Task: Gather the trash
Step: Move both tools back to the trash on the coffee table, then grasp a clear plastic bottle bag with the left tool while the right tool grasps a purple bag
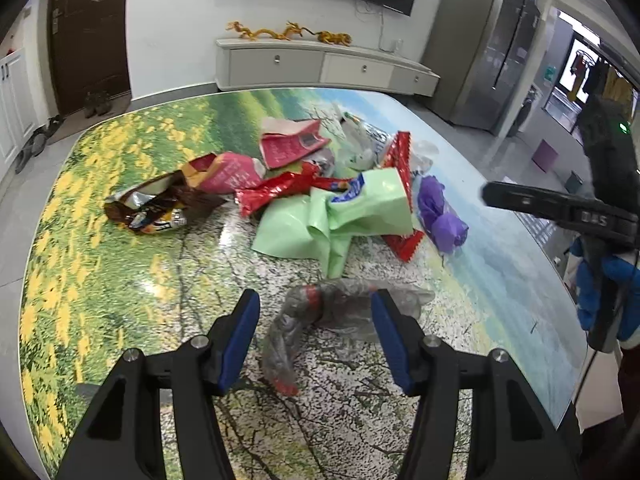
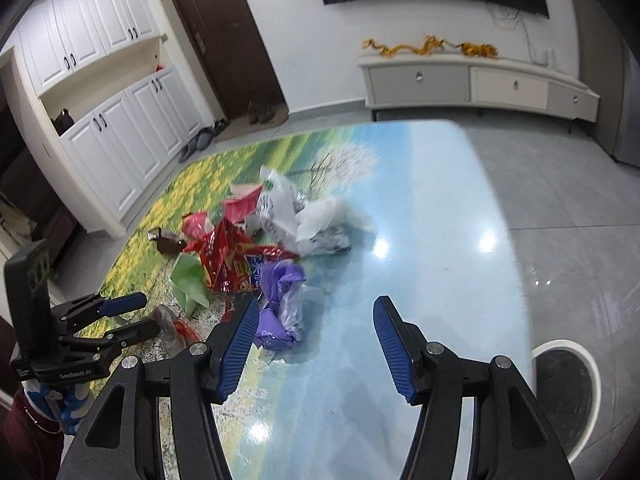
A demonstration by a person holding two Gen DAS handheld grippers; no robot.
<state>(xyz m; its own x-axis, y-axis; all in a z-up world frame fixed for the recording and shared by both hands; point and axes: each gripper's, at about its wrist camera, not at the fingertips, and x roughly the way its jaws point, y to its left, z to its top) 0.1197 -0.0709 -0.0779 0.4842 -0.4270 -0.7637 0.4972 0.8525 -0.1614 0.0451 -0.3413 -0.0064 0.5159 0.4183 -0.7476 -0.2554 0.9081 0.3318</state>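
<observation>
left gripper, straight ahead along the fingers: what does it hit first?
Likely the clear plastic wrapper, crumpled on the table between the open fingers of the left gripper. Beyond it lies the green bag. Height above the wrapper is unclear, so contact isn't certain.

A: Tabletop [image 2: 460,208]: glossy, smooth, printed landscape, ceiling lights mirrored. Red wrapper [image 1: 276,194]: shiny crinkled foil.

B: Clear bag [image 1: 320,312]: thin, wrinkled plastic film. Left hand-held gripper [image 1: 316,336]: matt black plastic, ribbed blue pads [image 1: 240,340], metal screws.
</observation>
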